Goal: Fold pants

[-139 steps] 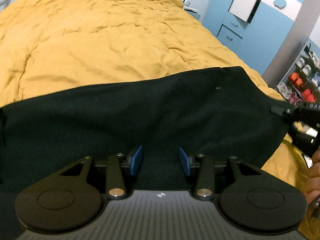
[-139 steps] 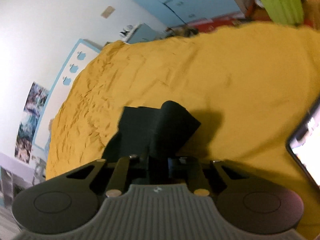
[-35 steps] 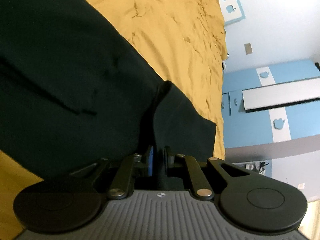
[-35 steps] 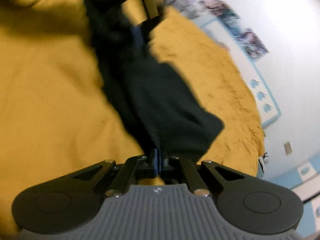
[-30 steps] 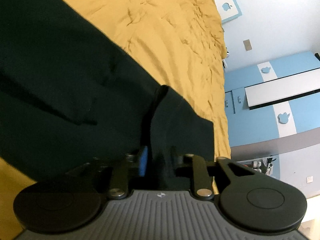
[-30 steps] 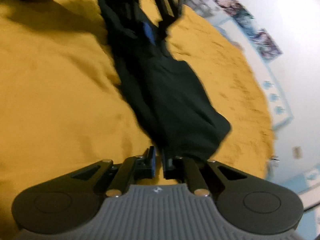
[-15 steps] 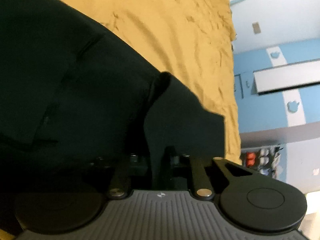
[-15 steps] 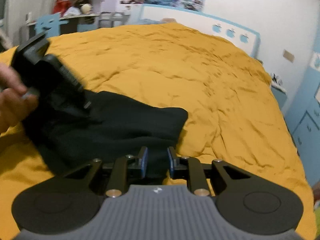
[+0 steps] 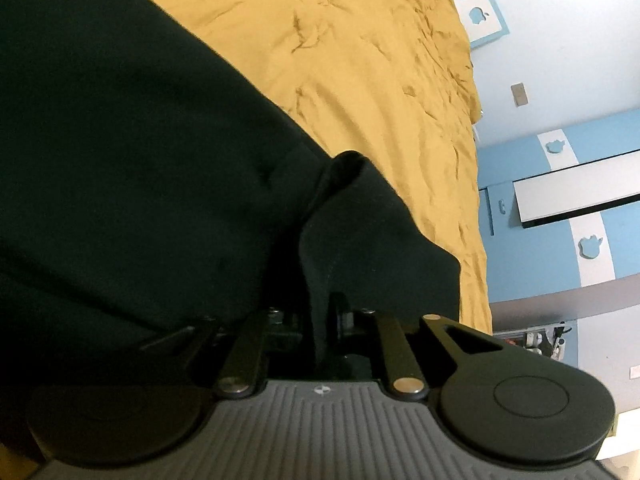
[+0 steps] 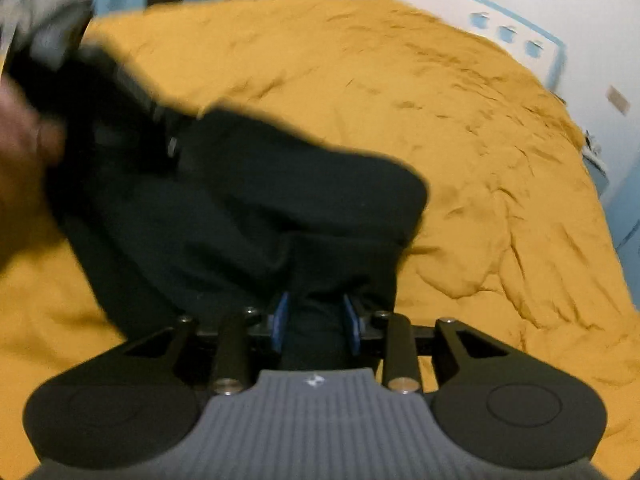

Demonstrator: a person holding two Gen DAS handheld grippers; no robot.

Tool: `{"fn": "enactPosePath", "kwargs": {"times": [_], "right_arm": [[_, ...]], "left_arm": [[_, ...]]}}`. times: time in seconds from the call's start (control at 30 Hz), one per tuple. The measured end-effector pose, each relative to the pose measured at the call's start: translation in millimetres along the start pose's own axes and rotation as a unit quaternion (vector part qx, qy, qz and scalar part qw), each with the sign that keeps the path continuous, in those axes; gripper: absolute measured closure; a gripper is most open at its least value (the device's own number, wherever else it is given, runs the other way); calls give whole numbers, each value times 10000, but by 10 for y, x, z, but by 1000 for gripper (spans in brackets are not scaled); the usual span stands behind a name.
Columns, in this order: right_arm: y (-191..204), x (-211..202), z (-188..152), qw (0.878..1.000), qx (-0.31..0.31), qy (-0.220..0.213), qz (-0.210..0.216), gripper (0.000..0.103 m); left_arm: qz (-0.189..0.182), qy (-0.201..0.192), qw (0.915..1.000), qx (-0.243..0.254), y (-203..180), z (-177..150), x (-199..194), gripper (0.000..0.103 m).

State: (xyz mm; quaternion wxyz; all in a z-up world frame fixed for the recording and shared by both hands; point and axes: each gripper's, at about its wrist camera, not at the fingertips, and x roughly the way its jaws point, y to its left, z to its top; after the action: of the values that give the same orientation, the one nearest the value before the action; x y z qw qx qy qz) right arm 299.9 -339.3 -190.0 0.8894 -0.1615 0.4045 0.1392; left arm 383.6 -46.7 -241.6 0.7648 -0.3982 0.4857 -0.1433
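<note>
The black pants (image 9: pixel 140 160) lie on a yellow bedspread (image 9: pixel 380 80) and fill the left of the left wrist view. A raised fold of the cloth runs straight into my left gripper (image 9: pixel 320 316). Its jaws are pinched on that fold and are just starting to open. In the right wrist view the pants (image 10: pixel 260 200) form a bunched heap on the bedspread (image 10: pixel 400 80). My right gripper (image 10: pixel 316 320) is opening, its blue pads (image 10: pixel 282 318) apart with loose cloth between them. The left gripper (image 10: pixel 120 92) shows blurred at upper left, held by a hand (image 10: pixel 20 152).
Wrinkled yellow bedspread stretches beyond the pants on all sides. A blue-and-white wardrobe (image 9: pixel 560 208) stands past the bed's edge at the right. A headboard with apple shapes (image 10: pixel 508 36) backs the bed against a white wall.
The right gripper rolled upright, slid sideways and spread its jaws, releasing the pinched cloth. The left gripper closed onto a fold of the pants and dipped slightly.
</note>
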Motion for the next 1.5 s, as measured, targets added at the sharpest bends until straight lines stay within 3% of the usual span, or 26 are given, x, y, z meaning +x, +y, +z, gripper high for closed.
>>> {"fn": "enactPosePath", "kwargs": {"times": [0.1,0.2,0.3,0.43,0.53,0.63,0.7,0.77,0.9,1.0,1.23,1.3,1.37,1.5], "right_arm": [[-96,-193,-48,9987,299,372,159,78],[-152,-217,-276,9926,528,1062,260,77],[-380,-402,-292,9896,1139,694,534,78],[-715,-584,-141,9744,2202,-88,440,80],[-740,-603,-30,9735,2244,-289,324,78],[-611,-569,57,9737,2171,-451,526,77],[-438,-464,131,9740,2083,-503,740,76],[-191,-334,254,9749,1952,-516,942,76],[319,-134,571,9629,2095,-533,1613,76],[631,39,762,9557,2217,-439,1888,76],[865,561,982,9520,2655,-48,1525,73],[876,680,978,9521,2704,47,1425,73],[882,708,955,9538,2669,38,1379,72],[947,851,904,9542,2691,51,1309,72]], "left_arm": [[45,25,9999,145,-33,-12,-36,88],[-11,84,9999,94,-14,-35,-63,88],[1,35,9998,193,-102,-65,-70,87],[86,90,9998,154,-179,-16,-58,83],[155,94,9987,471,-301,2,-192,73],[272,-184,9953,908,-370,-44,-516,67],[422,-622,9915,1058,-310,-60,-809,50],[661,-1031,9871,1027,-188,-48,-1057,41],[838,-1202,9883,430,263,103,-1332,41],[1198,-1497,9806,413,438,190,-1464,41],[1220,-1896,9736,347,624,304,-1682,41],[1271,-2234,9654,436,617,275,-1808,38],[1565,-2461,9553,483,623,279,-1870,32],[1717,-2110,9622,141,783,369,-1772,31]]}}
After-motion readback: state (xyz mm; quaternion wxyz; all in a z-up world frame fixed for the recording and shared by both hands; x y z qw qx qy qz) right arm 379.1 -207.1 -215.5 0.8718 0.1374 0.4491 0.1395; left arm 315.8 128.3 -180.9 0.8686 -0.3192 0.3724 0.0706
